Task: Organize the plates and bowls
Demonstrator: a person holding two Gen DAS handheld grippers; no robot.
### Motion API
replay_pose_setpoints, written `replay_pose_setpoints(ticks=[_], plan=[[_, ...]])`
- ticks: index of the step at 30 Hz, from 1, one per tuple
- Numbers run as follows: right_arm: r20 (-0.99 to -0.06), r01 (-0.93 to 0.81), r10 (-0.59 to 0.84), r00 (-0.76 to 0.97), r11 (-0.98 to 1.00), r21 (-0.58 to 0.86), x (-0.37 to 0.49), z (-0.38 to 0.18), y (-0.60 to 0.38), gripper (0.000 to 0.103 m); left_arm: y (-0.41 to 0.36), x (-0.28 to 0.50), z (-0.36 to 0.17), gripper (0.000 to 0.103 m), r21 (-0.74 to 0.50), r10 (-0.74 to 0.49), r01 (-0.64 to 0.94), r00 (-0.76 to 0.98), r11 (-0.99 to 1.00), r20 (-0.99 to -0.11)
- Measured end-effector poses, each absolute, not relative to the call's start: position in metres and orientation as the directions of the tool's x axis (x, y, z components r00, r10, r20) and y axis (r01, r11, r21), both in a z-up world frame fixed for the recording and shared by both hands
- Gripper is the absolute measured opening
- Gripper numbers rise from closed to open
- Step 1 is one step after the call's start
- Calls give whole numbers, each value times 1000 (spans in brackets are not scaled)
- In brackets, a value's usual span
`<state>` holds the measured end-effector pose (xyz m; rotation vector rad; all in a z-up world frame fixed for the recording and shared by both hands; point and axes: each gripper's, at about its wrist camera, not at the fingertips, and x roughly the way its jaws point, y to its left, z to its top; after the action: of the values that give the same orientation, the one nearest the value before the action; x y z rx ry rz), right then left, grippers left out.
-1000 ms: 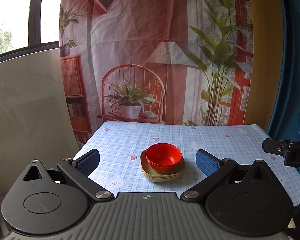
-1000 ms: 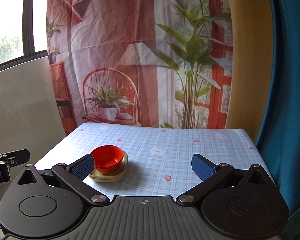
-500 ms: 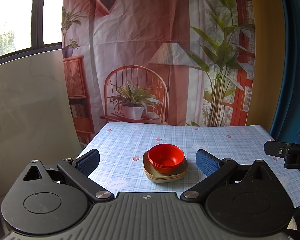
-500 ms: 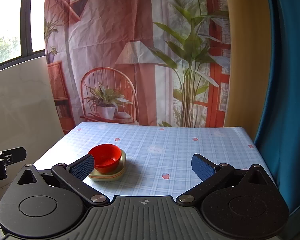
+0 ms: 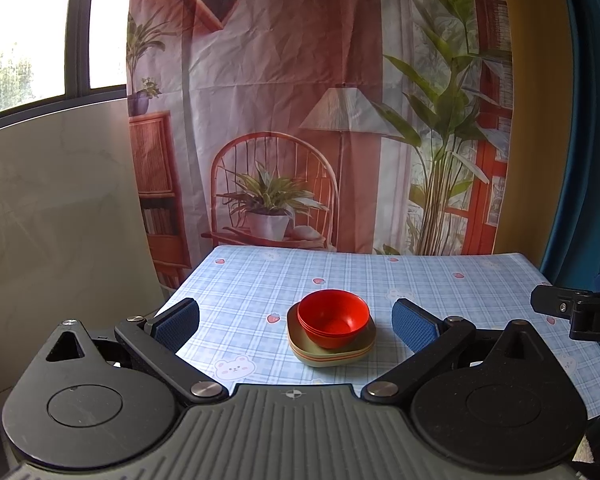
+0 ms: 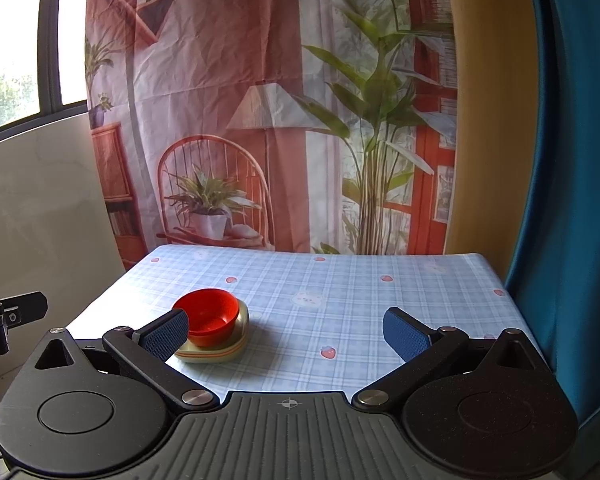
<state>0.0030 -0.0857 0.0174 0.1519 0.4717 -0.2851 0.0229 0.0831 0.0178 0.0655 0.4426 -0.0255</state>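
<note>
Left gripper (image 5: 296, 324) level, jaws spread wide, blue pads (image 5: 410, 326) at 9 and 3 o'clock, nothing between them, right gripper (image 6: 286, 330) level, jaws likewise spread wide, holding nothing, its black body visible at 3 o'clock in the left wrist view.

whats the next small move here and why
Probably ease the left gripper forward and down toward the red bowls. They sit nested on the stacked plates, framed between its open fingers but not yet reached. The right gripper is also open and empty, with the stack off to its left.
</note>
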Motion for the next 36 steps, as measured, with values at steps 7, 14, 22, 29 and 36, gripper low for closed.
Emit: replay_pose_setpoints(ticks=[7, 14, 22, 29, 36], plan=[[-469, 307, -237, 851, 949, 77, 3, 17, -86, 103, 83, 23, 18, 103, 57, -9, 37, 903, 998, -429], [-469, 305, -236, 851, 949, 77, 3, 17, -87, 103, 83, 21, 19, 103, 54, -5, 32, 904, 998, -428], [-469, 305, -236, 851, 949, 77, 3, 17, -87, 103, 84, 22, 20, 103, 52, -5, 30, 903, 998, -429], [-469, 307, -237, 851, 949, 77, 3, 17, -87, 103, 83, 21, 20, 103, 49, -2, 26, 902, 998, -432], [-468, 307, -237, 851, 949, 76, 3, 17, -87, 103, 83, 22, 20, 103, 49, -1, 25, 902, 999, -432]])
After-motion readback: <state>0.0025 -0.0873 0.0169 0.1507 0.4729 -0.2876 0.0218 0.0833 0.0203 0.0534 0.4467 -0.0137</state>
